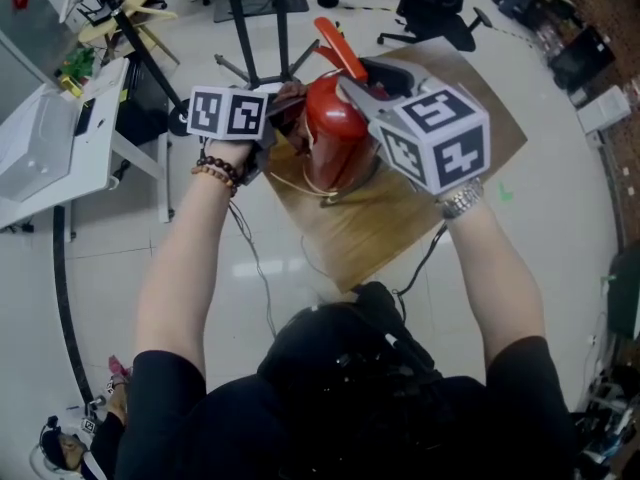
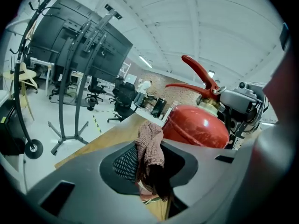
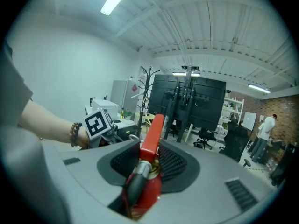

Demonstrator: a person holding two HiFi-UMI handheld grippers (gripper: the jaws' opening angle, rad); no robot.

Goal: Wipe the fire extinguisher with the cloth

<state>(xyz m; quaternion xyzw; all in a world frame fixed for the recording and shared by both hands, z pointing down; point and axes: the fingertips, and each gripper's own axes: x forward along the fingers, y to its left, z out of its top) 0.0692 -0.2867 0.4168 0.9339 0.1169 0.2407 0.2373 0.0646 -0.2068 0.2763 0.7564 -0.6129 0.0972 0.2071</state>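
Note:
A red fire extinguisher (image 1: 335,128) stands on a wooden board (image 1: 400,218) on the floor. My left gripper (image 1: 272,118) is shut on a brownish knitted cloth (image 1: 290,96) and holds it against the extinguisher's left side. In the left gripper view the cloth (image 2: 150,141) hangs bunched between the jaws, just in front of the red body (image 2: 198,125). My right gripper (image 1: 352,88) comes in from the right, its jaws closed round the extinguisher's top. In the right gripper view the red lever (image 3: 152,132) and black hose (image 3: 135,183) sit between the pads.
A black stand (image 1: 260,28) rises right behind the board, and an office chair (image 1: 430,8) is farther back. A white desk (image 1: 60,138) is at the left. A thin cable (image 1: 255,258) trails over the floor beside the board.

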